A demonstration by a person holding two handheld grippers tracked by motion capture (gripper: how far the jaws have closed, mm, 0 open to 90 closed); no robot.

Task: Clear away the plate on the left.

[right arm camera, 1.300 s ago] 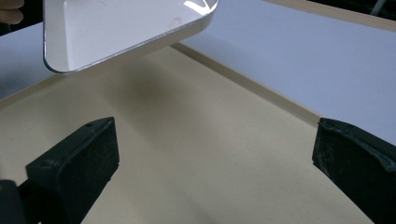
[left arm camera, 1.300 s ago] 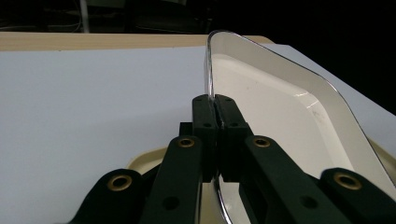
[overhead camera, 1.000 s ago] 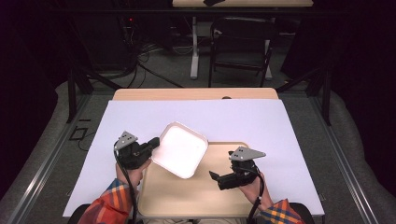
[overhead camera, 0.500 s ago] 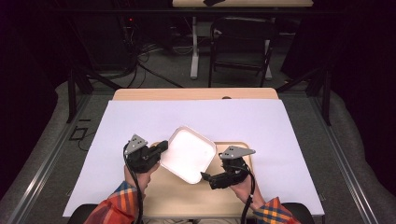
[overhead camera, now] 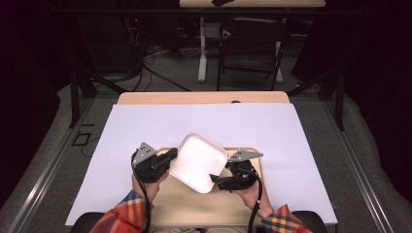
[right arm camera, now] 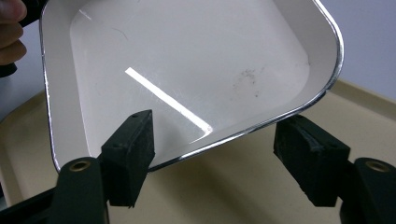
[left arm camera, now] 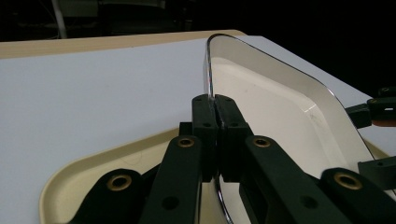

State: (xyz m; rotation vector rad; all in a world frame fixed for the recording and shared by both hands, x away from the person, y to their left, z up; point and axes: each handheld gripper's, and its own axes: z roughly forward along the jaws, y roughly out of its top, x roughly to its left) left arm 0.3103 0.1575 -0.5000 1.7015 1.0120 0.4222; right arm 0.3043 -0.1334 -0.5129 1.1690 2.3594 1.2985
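Observation:
A white square dish [overhead camera: 199,162] with a shiny rim hangs tilted over a beige tray [overhead camera: 194,208]. My left gripper [overhead camera: 171,156] is shut on the dish's left rim; in the left gripper view the jaws [left arm camera: 215,116] pinch that thin edge, and the dish [left arm camera: 280,107] stands nearly on edge. My right gripper [overhead camera: 216,180] is open at the dish's near right corner. In the right gripper view its two pads [right arm camera: 128,158] stand wide apart, and the dish's [right arm camera: 187,60] rim runs across the gap just above them, over the tray [right arm camera: 224,196].
The tray lies on a white sheet [overhead camera: 204,121] that covers most of a wooden table [overhead camera: 204,97]. Beyond the table are a dark floor with cables, a chair [overhead camera: 248,48] and desk legs. A hand's fingers [right arm camera: 10,28] show beside the dish.
My left gripper has carried the dish a little to the right and nearer, turning it. My right gripper has moved left, up to the dish's near corner.

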